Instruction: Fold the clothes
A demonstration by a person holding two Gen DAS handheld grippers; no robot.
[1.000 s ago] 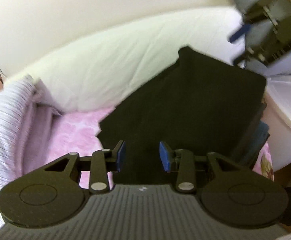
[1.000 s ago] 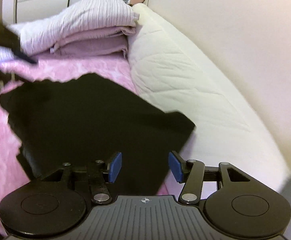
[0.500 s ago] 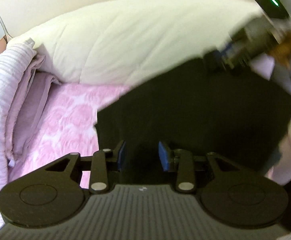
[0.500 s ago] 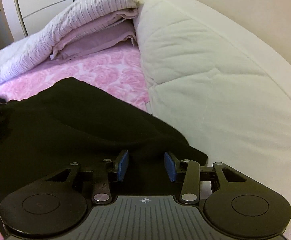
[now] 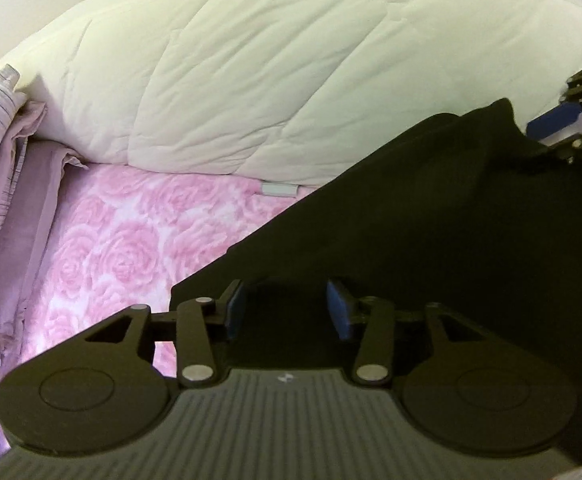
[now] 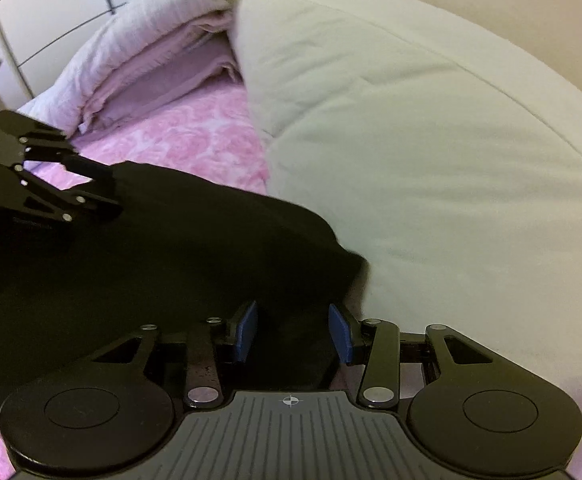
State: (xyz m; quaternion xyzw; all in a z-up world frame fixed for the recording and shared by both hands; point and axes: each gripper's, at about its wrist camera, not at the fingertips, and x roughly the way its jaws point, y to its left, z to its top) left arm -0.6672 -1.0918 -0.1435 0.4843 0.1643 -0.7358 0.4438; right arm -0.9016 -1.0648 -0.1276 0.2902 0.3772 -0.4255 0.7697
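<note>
Since half a second ago I have brought both tongs down closer to the bed, and the black garment (image 5: 431,240) now fills more of the lower part of each view, with its edge drawn out in a straighter line across the pink rose-print bedspread (image 5: 123,256).

My left gripper (image 5: 287,312) has its blue pads (image 5: 236,312) standing apart, with black cloth lying in the gap between them; whether the pads actually press the fabric I cannot tell. My right gripper (image 6: 293,332) looks the same: its blue pads (image 6: 247,330) are spread, dark fabric sits between them, and I cannot tell whether they have a hold.

In the left wrist view the right gripper shows at the far right edge, by the raised far corner of the garment. In the right wrist view the left gripper shows at the left, at the opposite edge of the cloth.

The garment lies on the bedspread, its far edge against the cream quilted duvet (image 5: 271,72) that runs along the wall. A folded lilac striped blanket (image 6: 131,44) is stacked at the end of the bed, well apart from the garment.
</note>
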